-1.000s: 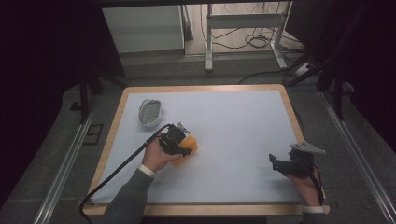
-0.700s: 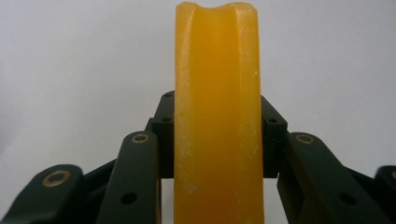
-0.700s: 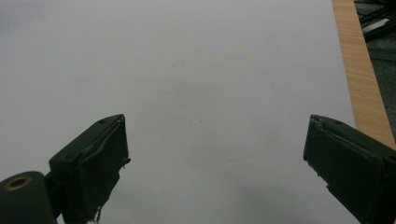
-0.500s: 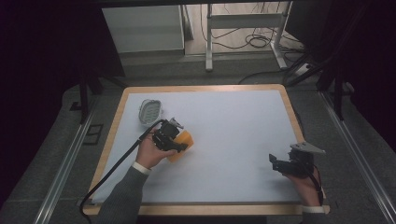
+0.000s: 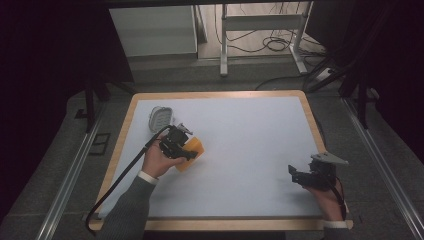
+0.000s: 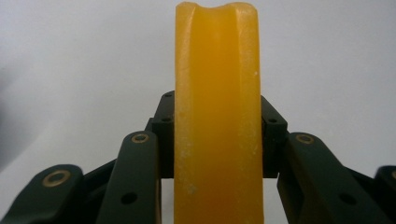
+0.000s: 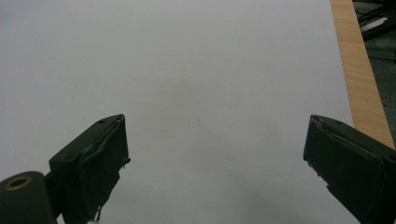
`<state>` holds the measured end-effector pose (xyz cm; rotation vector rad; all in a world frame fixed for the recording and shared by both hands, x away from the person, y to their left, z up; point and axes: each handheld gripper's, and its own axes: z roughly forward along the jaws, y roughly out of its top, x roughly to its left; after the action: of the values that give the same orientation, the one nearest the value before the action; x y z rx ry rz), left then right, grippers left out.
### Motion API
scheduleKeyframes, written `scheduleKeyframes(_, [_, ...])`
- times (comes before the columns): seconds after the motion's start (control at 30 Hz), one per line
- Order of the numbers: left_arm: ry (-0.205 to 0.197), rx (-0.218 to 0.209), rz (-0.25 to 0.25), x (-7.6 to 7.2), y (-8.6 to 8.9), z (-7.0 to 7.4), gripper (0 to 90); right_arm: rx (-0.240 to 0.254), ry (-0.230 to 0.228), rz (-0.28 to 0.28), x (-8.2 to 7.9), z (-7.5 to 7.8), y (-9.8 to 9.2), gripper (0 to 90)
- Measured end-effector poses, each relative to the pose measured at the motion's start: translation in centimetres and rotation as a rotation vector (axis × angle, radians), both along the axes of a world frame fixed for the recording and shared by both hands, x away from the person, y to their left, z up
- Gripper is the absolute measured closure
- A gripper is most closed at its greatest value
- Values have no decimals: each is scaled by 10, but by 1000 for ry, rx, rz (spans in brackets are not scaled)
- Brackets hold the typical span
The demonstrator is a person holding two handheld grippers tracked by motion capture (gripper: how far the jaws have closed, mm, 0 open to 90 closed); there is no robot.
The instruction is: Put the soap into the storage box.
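Left of centre in the high view, the left tongs [image 5: 192,150], clamped on a yellow-orange block [image 5: 192,152], have carried it up-frame toward a grey oval dish [image 5: 161,118], suggesting delivery there, while the right tongs [image 5: 295,175] rest apart on the desk [image 5: 250,130].

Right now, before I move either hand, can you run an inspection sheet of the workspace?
Surface: pale table top with wooden rim, mostly bare.
Job's things: orange block clamped in the left gripper; grey dish beside it, near the far left corner.
Clutter: nothing seen.
Grippers: left shut on the block; right gripper open, nothing between its jaws.
Cables: black cable trails off the near left edge.
Surroundings: dark floor, metal frame behind.
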<state>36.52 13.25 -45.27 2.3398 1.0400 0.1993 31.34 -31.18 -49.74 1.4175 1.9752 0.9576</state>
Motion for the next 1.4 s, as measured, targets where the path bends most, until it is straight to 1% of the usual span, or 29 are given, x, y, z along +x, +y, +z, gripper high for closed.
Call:
scheduleKeyframes(0.2, [-6,-3,11,2,5,4,611,1,5,-3,0,0,0,67])
scheduleKeyframes(0.23, [-8,-9,21,3,8,6,611,0,5,-3,0,-1,0,67])
scheduleKeyframes(0.3, [-8,-11,25,4,11,7,611,0,6,-3,0,-1,-1,67])
scheduleKeyframes(1.2, [-17,-9,79,17,36,18,611,-4,8,-9,1,-2,-2,67])
scheduleKeyframes(1.3, [-26,-14,93,19,38,19,611,-5,6,-7,1,-2,-1,67])
scheduleKeyframes(1.37, [-29,-12,93,19,39,19,611,-5,6,-6,1,-2,-1,67])
scheduleKeyframes(1.4, [-39,-9,95,19,40,20,611,-5,6,-6,1,-2,-1,67])
